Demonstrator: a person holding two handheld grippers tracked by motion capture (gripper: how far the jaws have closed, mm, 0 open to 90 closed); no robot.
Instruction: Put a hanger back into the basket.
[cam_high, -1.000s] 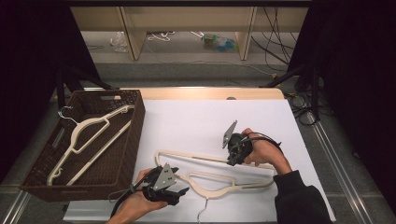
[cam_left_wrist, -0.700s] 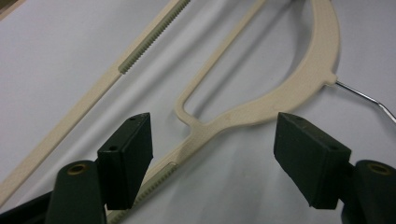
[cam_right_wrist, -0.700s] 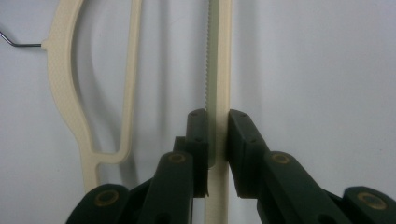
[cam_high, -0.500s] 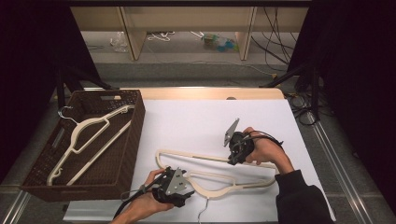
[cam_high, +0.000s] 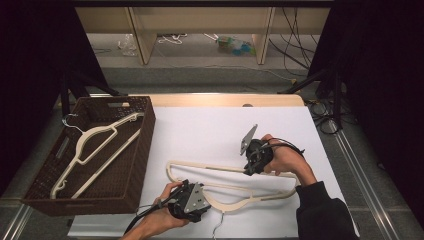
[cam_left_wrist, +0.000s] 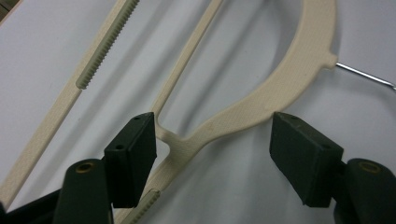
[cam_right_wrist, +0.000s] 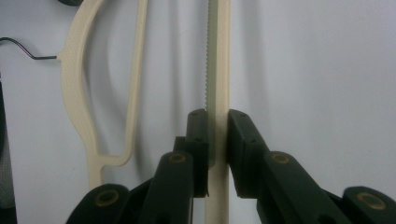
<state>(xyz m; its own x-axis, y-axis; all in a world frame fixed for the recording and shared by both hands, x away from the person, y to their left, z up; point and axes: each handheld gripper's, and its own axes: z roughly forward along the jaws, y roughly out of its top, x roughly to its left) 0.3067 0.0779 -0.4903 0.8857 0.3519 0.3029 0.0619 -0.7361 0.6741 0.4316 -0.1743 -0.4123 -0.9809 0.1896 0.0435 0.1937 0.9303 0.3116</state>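
A cream plastic hanger (cam_high: 220, 168) lies flat on the white table (cam_high: 210, 130). My right gripper (cam_high: 248, 170) is shut on its long notched bottom bar (cam_right_wrist: 219, 56), with both pads pressed against the bar's sides, as the right gripper view shows at the gripper (cam_right_wrist: 217, 116). My left gripper (cam_high: 200, 197) hovers low over the hanger's near shoulder. In the left gripper view the left gripper (cam_left_wrist: 212, 128) stands open, its jaws astride the curved shoulder arm (cam_left_wrist: 261, 109). The pads do not press on it. Those jaws have just been closing.
A dark woven basket (cam_high: 145, 145) sits at the table's left edge with a second cream hanger (cam_high: 95, 145) inside. The held hanger's wire hook (cam_high: 217, 227) points toward the table's near edge. Wooden shelving and loose cables lie beyond the far edge.
My left hand has slid right and slightly down onto the hanger's near shoulder. The right gripper and the hanger have stayed in place.
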